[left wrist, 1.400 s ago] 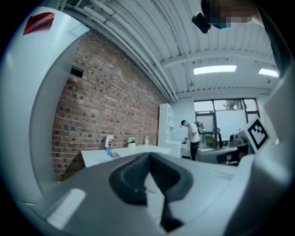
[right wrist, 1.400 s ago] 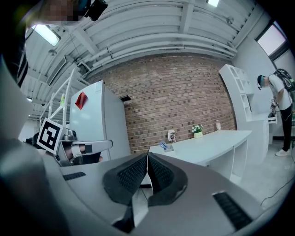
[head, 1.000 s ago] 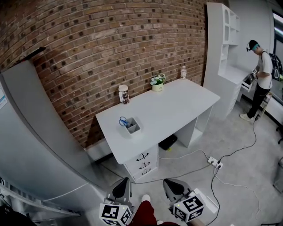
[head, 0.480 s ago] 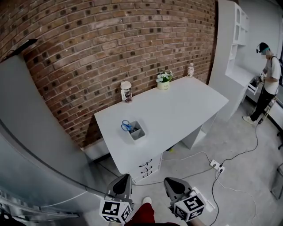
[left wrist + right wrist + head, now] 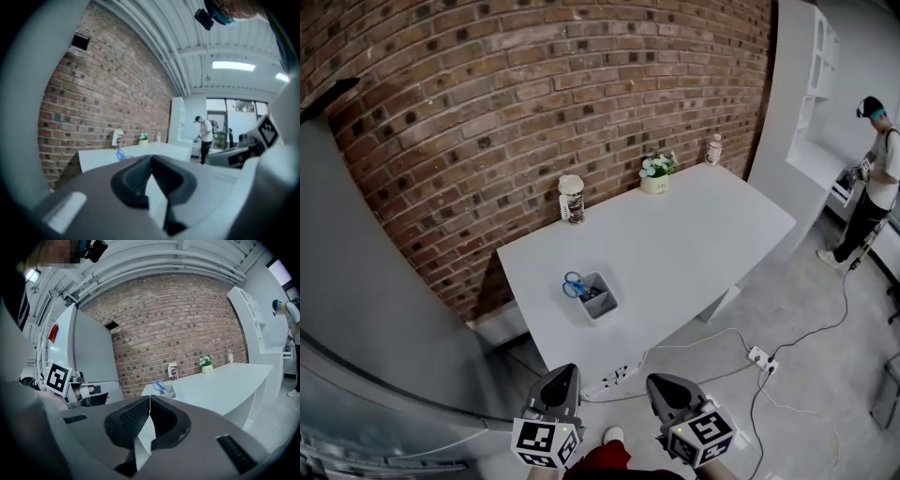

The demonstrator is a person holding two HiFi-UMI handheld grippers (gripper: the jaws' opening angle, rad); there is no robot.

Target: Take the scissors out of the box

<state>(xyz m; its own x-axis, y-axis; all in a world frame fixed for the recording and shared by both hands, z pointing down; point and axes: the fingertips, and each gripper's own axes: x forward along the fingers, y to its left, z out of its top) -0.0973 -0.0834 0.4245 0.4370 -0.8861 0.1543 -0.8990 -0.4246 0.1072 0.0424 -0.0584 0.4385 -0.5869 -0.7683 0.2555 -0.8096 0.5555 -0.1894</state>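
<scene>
left claw (image 5: 562,373) and right claw (image 5: 662,384), both closed and empty, hang near, well short of the scissors (image 5: 574,285) in the box (image 5: 606,306) on the white surface (image 5: 694,244).

Left tongs (image 5: 563,371) and right tongs (image 5: 659,381) sit side by side, both closed and empty.

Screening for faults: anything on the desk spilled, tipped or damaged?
Nothing stands out. The scissors sit in the box on the desk; the can, flowerpot and bottle stand upright by the wall.
</scene>
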